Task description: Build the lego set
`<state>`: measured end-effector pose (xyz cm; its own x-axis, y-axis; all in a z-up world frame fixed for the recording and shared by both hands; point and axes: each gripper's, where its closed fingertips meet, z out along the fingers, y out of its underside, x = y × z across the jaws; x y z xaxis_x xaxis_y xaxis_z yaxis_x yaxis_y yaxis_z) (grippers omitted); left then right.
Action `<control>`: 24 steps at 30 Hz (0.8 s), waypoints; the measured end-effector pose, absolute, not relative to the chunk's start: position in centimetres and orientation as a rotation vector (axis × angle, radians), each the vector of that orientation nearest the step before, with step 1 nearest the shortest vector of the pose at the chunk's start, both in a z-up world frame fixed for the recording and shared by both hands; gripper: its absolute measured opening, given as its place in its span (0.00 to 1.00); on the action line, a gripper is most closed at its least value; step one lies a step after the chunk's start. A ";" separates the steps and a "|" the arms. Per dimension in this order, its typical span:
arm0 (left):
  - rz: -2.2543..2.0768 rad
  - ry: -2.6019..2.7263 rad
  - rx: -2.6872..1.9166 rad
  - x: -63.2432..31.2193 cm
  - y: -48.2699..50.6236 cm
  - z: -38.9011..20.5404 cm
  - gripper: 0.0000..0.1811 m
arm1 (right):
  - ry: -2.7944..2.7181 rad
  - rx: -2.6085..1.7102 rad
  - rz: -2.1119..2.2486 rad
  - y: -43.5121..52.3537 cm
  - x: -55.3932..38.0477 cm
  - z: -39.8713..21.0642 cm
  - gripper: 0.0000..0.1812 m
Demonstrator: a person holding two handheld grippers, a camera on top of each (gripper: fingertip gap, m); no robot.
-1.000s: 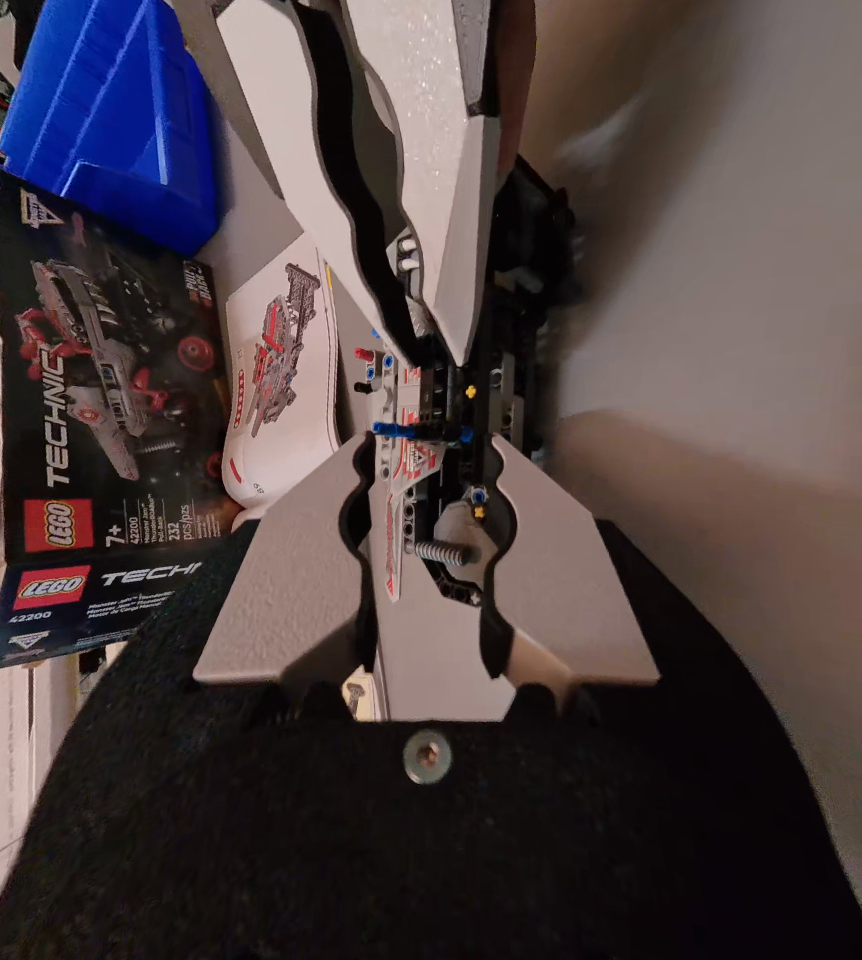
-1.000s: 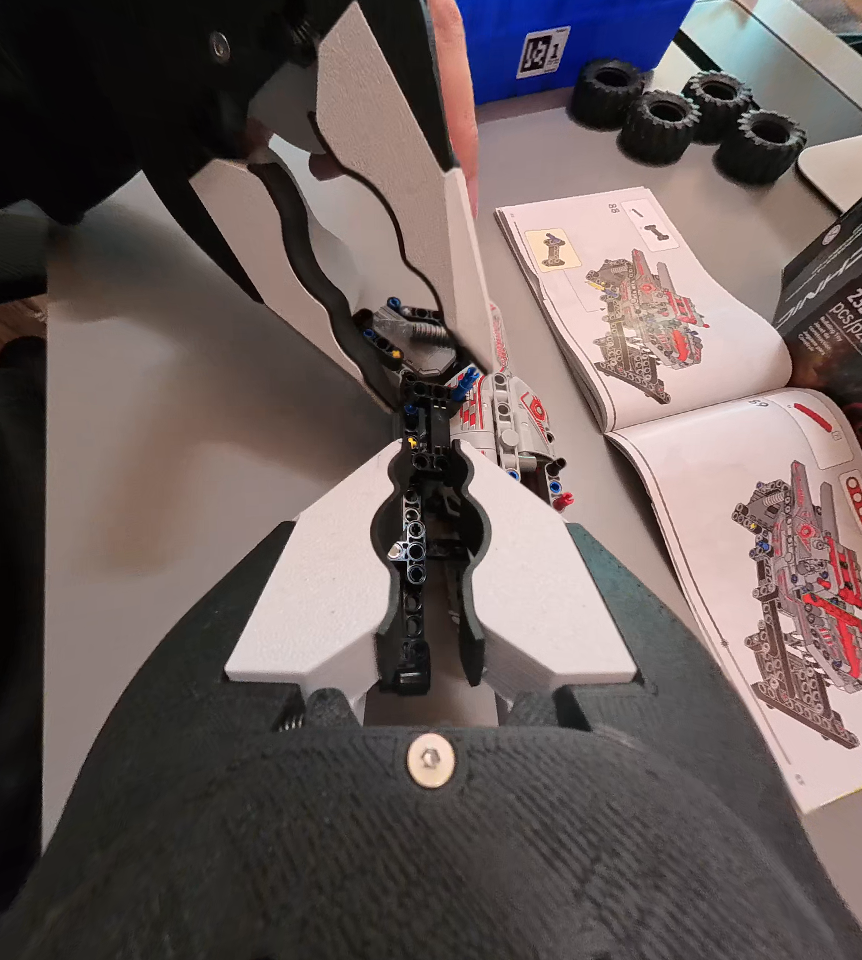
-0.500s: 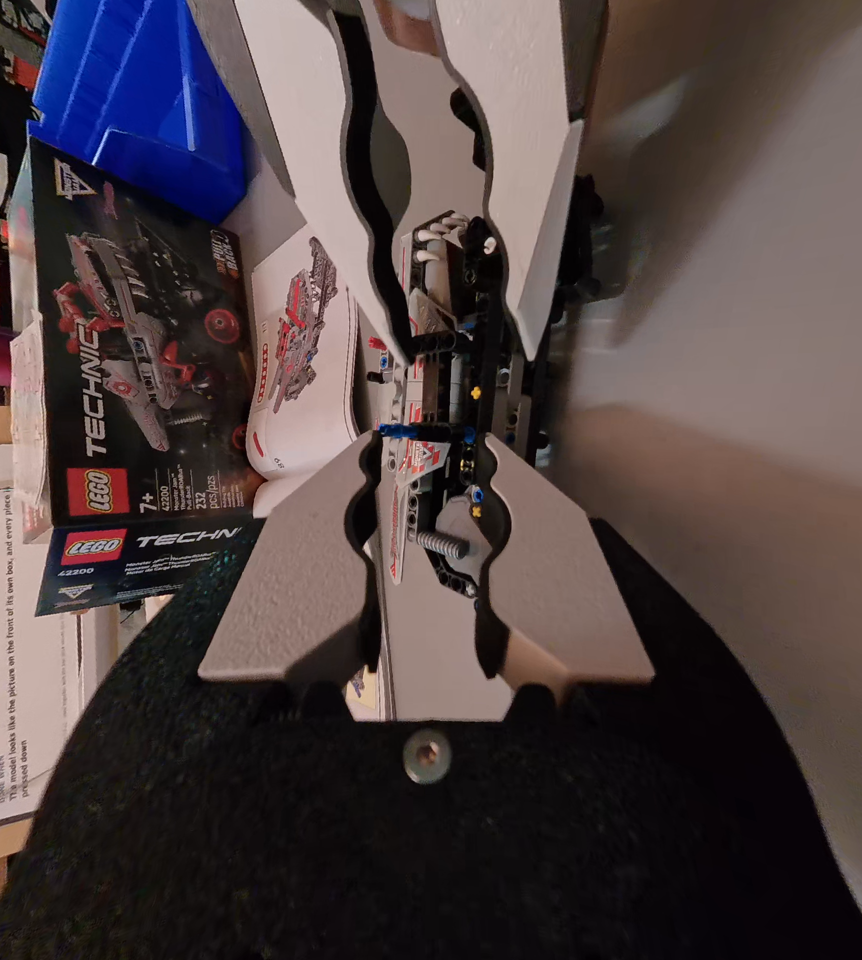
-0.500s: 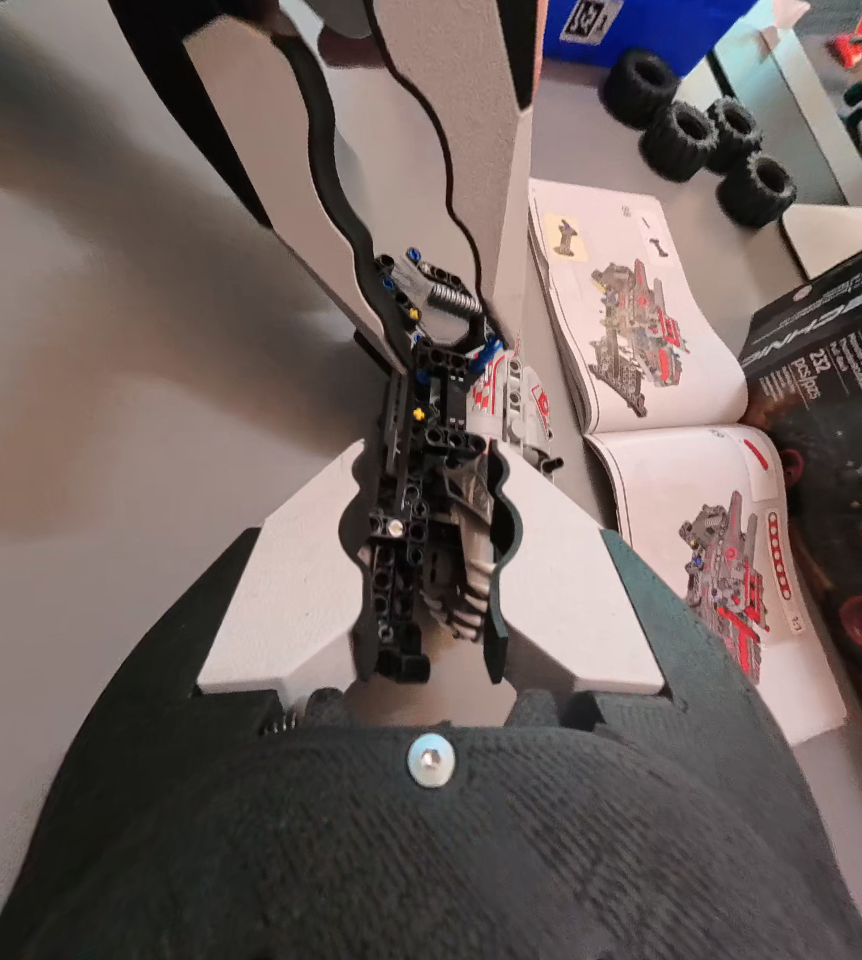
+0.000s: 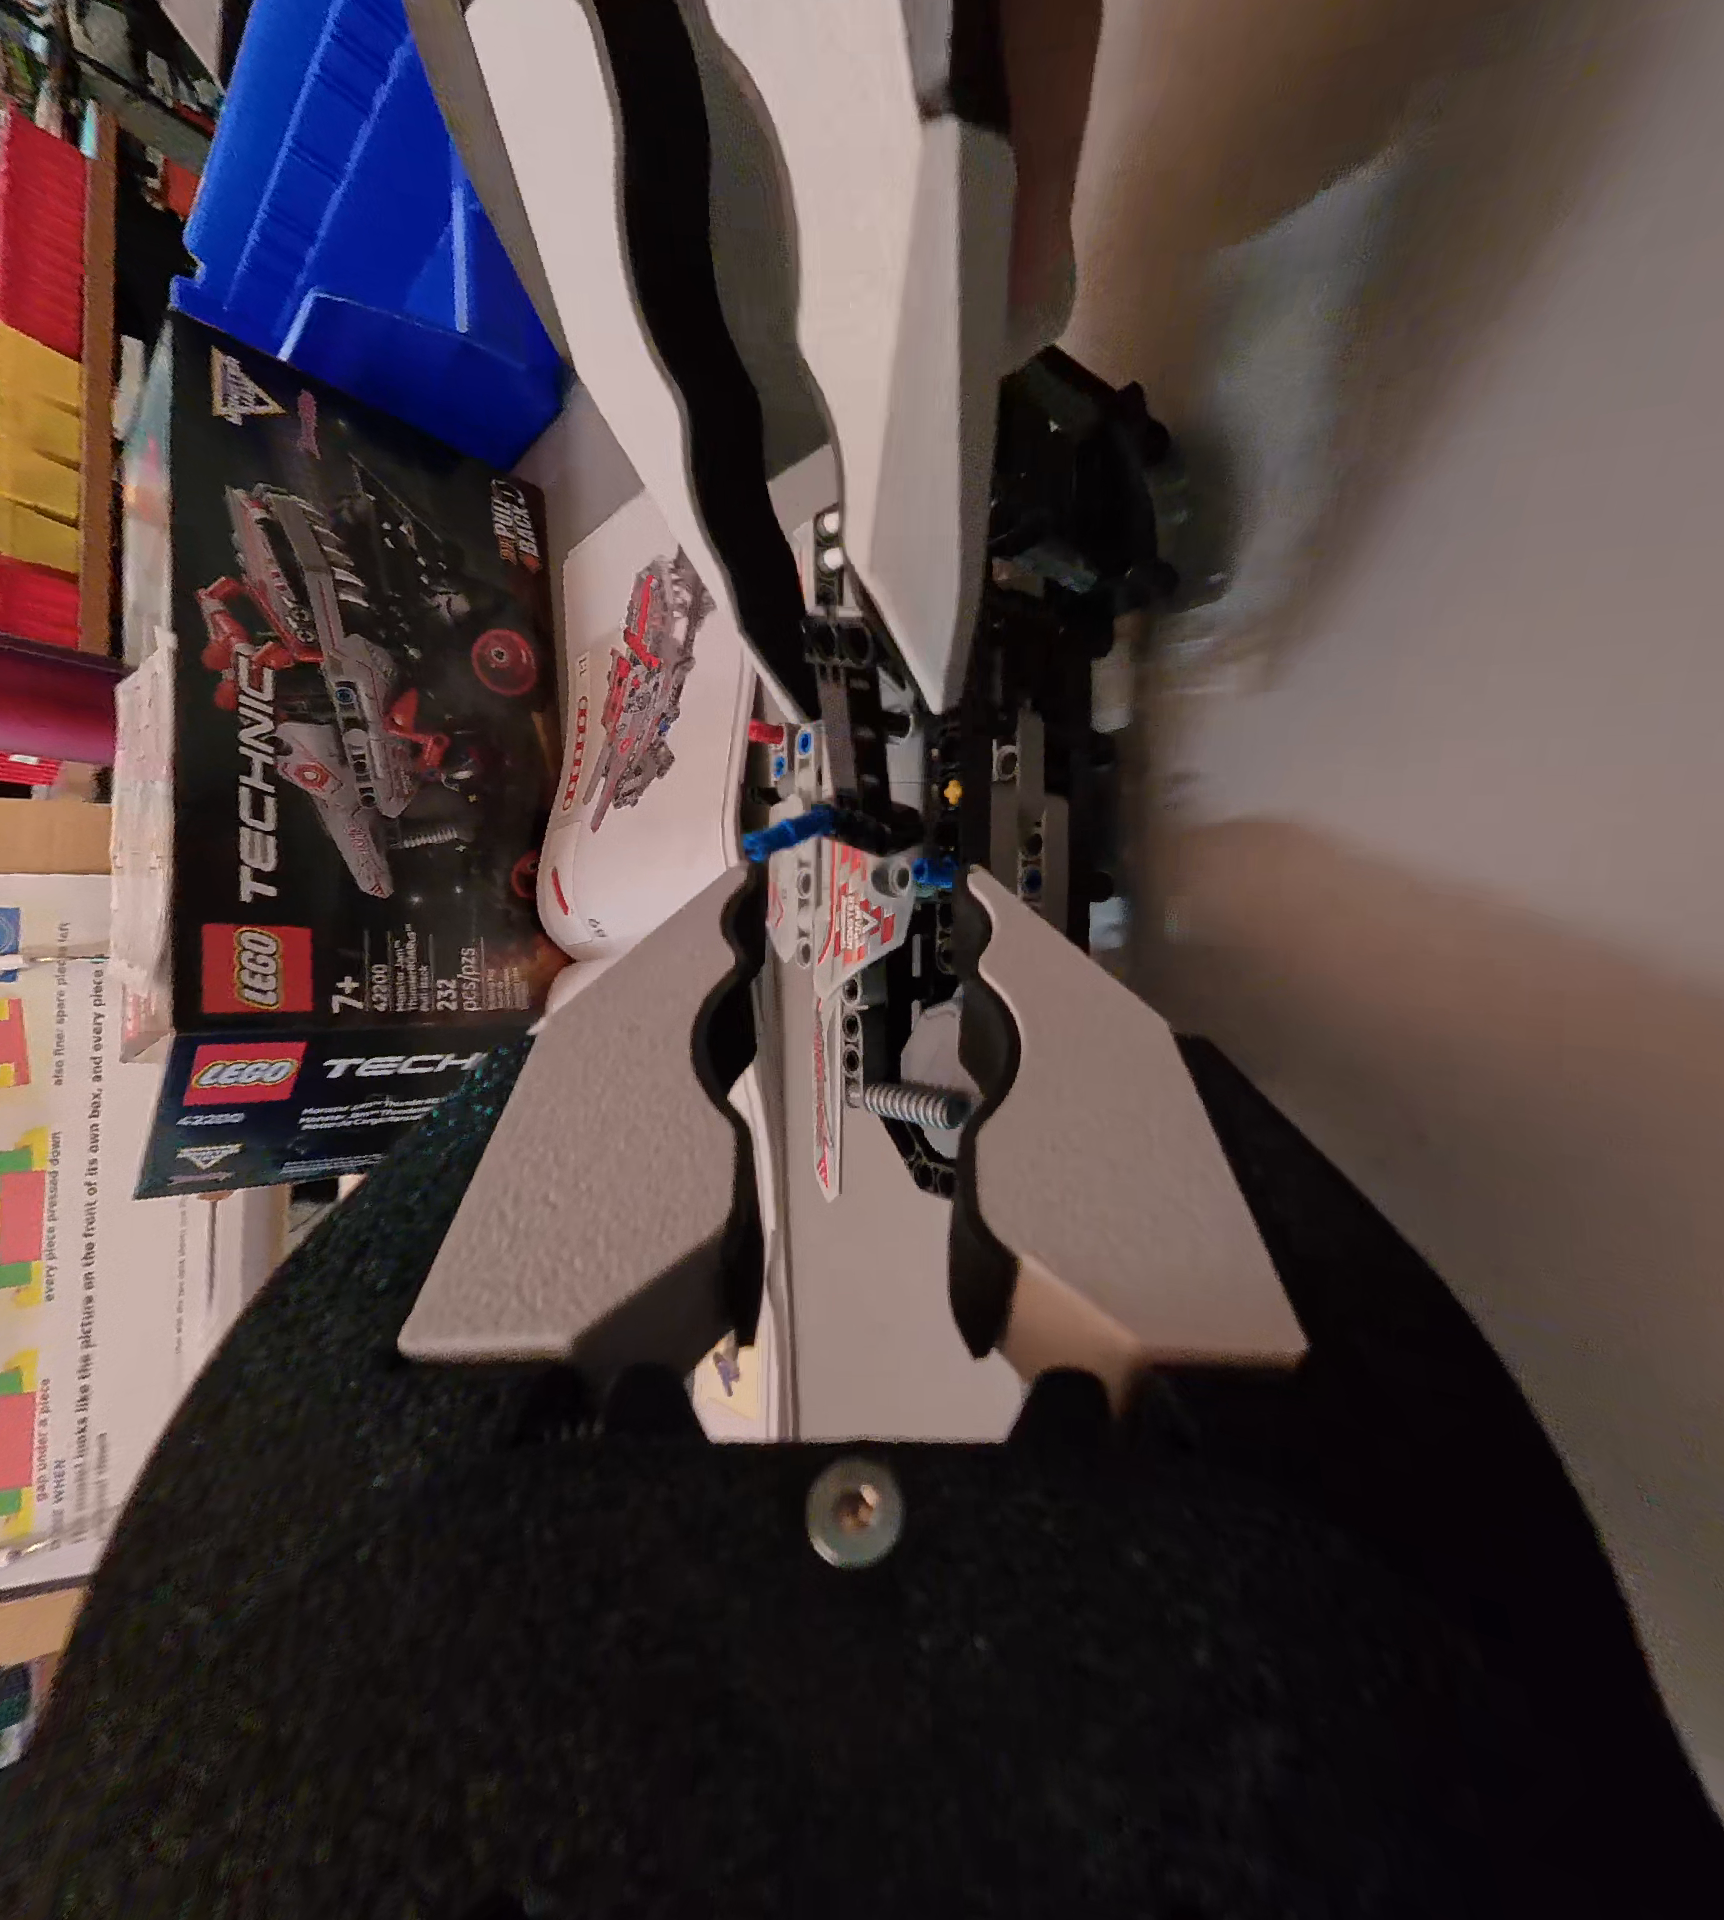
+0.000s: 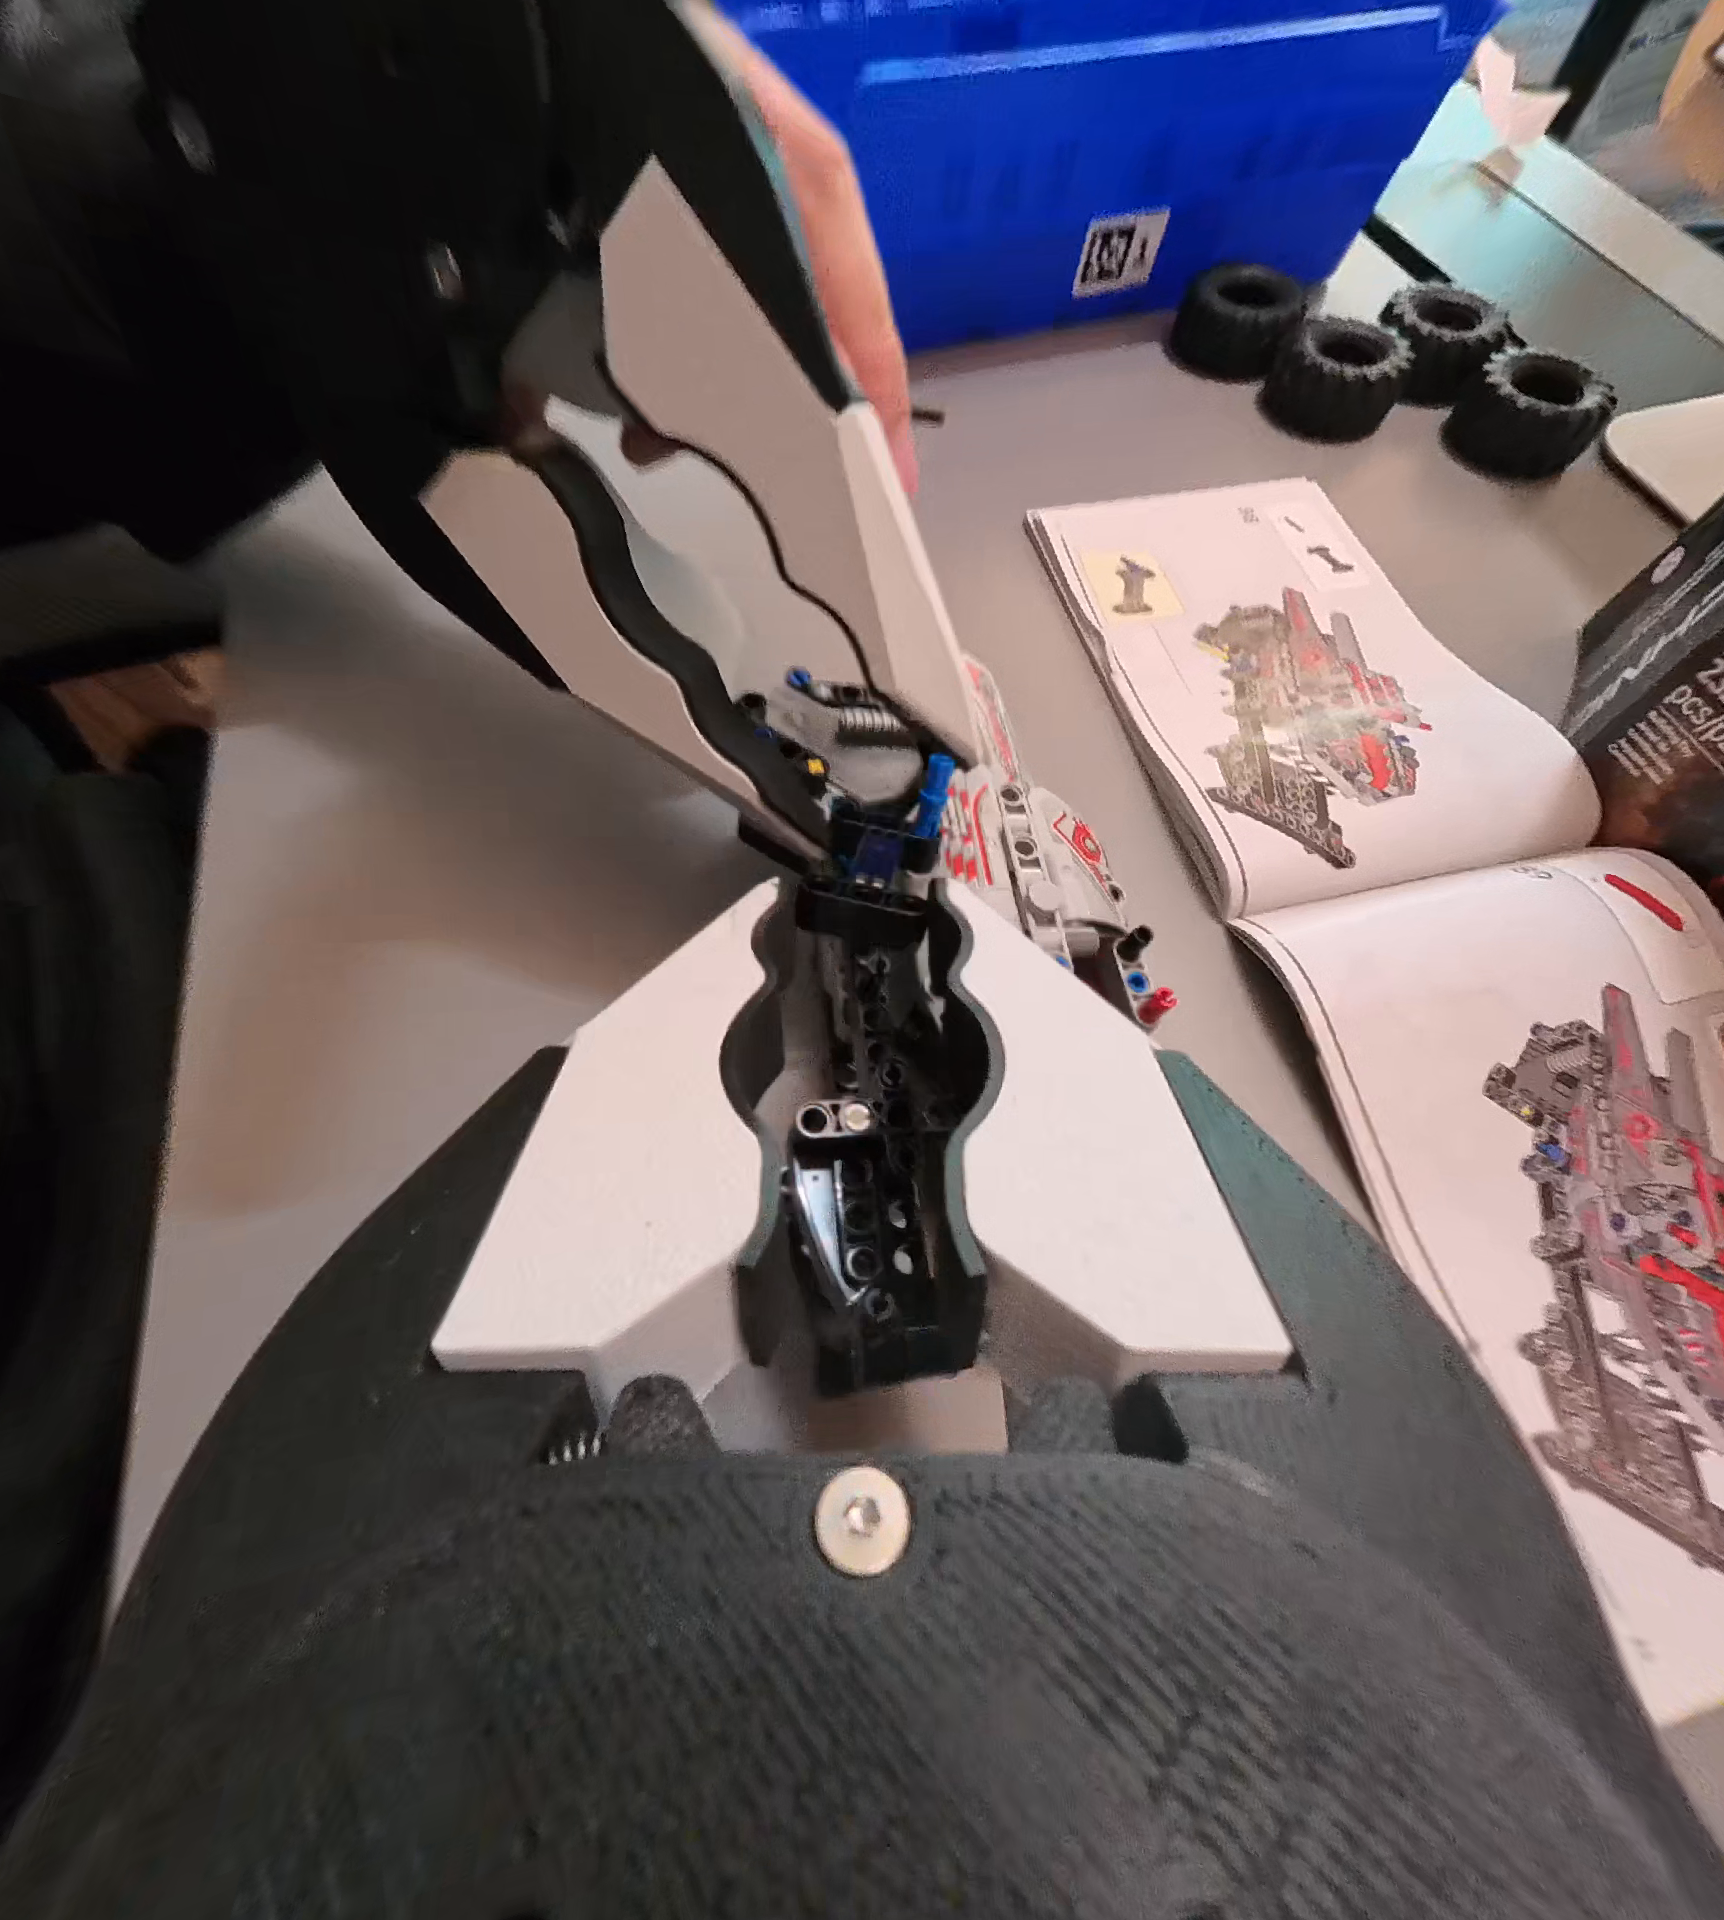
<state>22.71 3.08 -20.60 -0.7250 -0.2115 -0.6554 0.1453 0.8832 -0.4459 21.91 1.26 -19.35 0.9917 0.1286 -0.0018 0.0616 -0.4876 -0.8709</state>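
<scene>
Tools (image 6: 863,914) clamp model (image 6: 863,1195); booklet (image 6: 1357,727), tyres (image 6: 1357,353) beside

Left wrist view rolled sideways, right wrist view looking down, both close, sharing the lego model (image 5: 853,935) (image 6: 863,1174), facing each other.

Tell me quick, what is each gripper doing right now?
Left gripper: closed on the front end of the lego truck.
Right gripper: closed on the truck's black back end.
</scene>
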 end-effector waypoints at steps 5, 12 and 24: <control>-0.633 2.209 -0.045 22.5 2.8 -18.6 0.21 | -0.027 -1.970 0.256 0.9 21.9 -17.8 0.13; -0.685 2.111 -0.087 22.5 2.3 -16.2 0.19 | 0.042 -1.856 0.442 1.1 20.8 -15.9 0.13; -0.586 2.050 -0.025 22.0 2.3 -14.6 0.13 | 0.053 -1.771 0.453 1.0 20.4 -13.7 0.13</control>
<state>22.03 2.28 -14.61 -0.5324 -0.2496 -0.8088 0.2157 0.8840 -0.4147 20.41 1.02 -13.68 0.9219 0.2041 -0.3292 -0.2748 -0.2542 -0.9273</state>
